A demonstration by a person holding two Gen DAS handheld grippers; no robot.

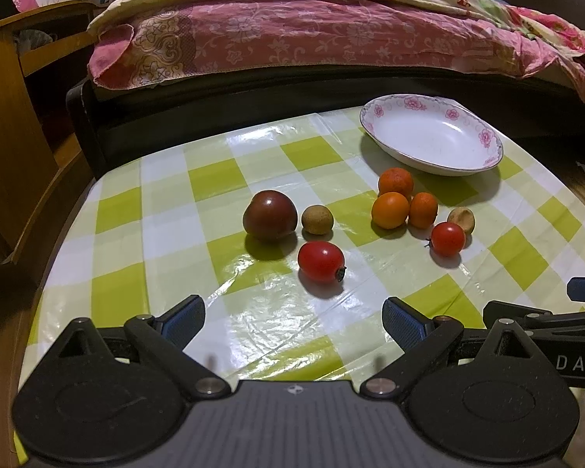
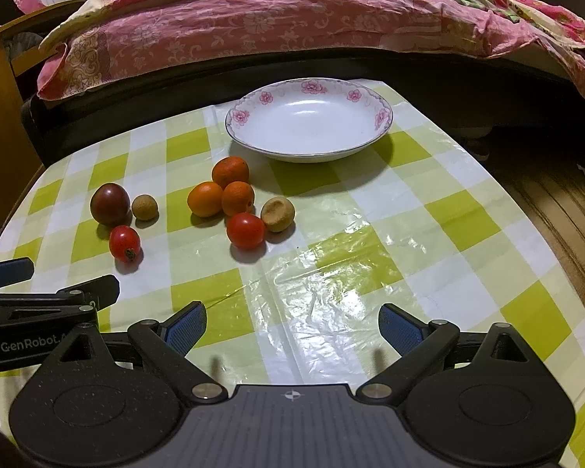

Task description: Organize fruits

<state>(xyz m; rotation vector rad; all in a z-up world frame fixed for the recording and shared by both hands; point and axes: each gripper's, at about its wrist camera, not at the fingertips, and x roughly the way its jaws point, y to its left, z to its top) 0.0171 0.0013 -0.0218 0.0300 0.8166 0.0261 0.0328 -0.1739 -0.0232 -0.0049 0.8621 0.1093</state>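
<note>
A white floral plate [image 1: 483,138] [image 2: 378,117] sits empty at the far side of the checked tablecloth [image 1: 167,210] [image 2: 429,214]. In front of it lie three small oranges [image 1: 390,210] [image 2: 205,199], two red tomatoes [image 1: 320,261] [image 2: 245,231], a dark purple tomato [image 1: 270,214] [image 2: 110,203] and two brown longan-like fruits [image 1: 317,219] [image 2: 277,214]. My left gripper [image 1: 292,319] is open and empty, near the front edge, short of the red tomato. My right gripper [image 2: 292,325] is open and empty, to the right of the fruits.
A bed with a pink floral quilt [image 1: 292,31] [image 2: 292,19] stands behind the table. A wooden cabinet [image 1: 7,124] is at the left. Wooden floor [image 2: 557,202] shows at the right. Each gripper shows at the edge of the other's view.
</note>
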